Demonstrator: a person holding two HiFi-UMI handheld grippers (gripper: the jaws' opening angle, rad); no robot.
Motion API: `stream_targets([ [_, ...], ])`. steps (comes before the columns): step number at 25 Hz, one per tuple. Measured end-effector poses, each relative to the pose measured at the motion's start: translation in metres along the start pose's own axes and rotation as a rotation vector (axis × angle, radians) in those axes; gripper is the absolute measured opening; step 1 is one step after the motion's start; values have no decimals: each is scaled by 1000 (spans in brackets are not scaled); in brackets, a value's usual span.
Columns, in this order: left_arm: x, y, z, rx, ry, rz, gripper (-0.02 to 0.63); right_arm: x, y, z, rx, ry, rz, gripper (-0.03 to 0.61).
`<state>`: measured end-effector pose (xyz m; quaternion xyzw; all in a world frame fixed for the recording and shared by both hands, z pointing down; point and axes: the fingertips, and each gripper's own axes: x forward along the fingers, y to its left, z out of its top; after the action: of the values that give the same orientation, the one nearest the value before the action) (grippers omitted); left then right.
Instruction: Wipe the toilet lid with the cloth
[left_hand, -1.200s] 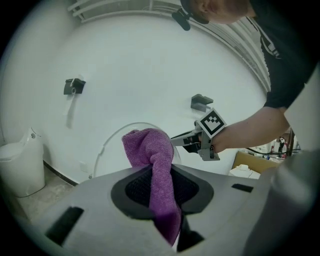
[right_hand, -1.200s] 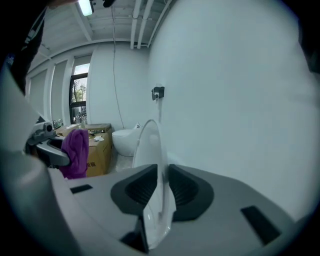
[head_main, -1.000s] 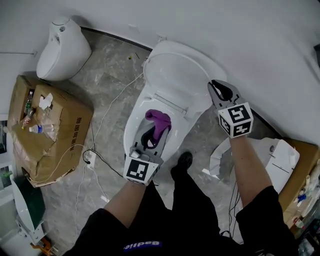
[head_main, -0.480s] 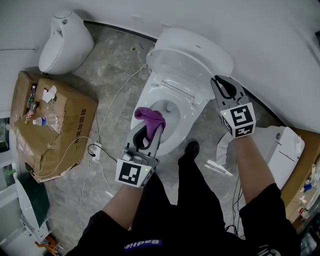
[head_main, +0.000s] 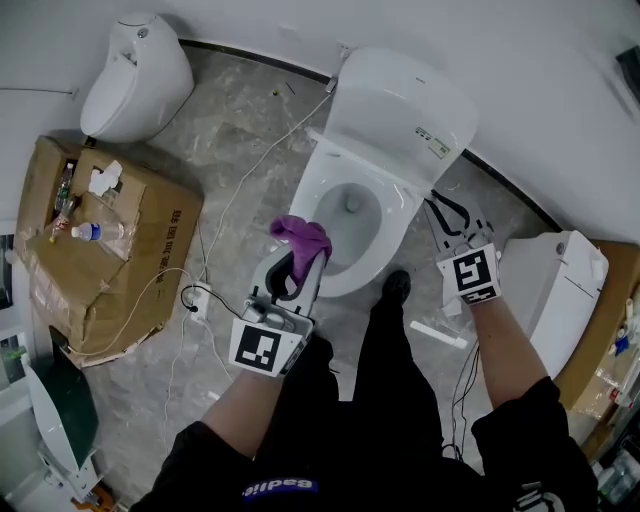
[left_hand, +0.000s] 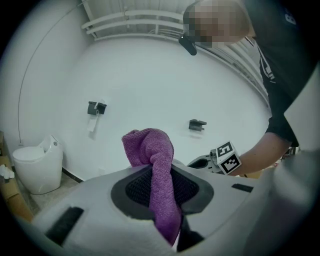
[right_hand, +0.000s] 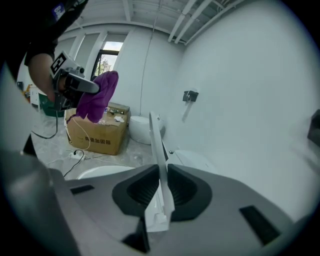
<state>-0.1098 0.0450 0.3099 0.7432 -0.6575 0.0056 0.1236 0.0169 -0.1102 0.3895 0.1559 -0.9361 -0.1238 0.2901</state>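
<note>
- The left gripper is held out low in front of the person, its marker cube facing up in the head view.
- Its jaws are pinched on a purple cloth; the left gripper view shows the cloth running down between the two pads, with a bunched fold standing above them.
- The cloth hangs in the air over the front left rim of the toilet bowl, touching neither the bowl nor the lid.
- A dark shoe stands on the marble floor just beside the front of the bowl.
- The right gripper is at the bowl's right side. In the right gripper view a thin white panel, the toilet lid seen edge-on, stands between its pads, which are pressed onto it.
- The lid stands raised against the white wall, well apart from the cloth.
- To the left, a cardboard box carries a water bottle and some crumpled paper; a white cable trails across the floor beside it.
- Farthest off, a small white toilet stands against the wall.
</note>
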Motion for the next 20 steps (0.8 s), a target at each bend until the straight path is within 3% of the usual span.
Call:
stream_targets([
  [6,-40,2,-14,12,37,-77,87,-11,52,-7,-75,58,-29,58],
  [13,-55,5,-18,9,48,-50,87,-19,150,-35,-196,115,113,60],
  [20,-35,3,-30,14,44,-20,87,-16,192,-53,-235,107,177,66],
])
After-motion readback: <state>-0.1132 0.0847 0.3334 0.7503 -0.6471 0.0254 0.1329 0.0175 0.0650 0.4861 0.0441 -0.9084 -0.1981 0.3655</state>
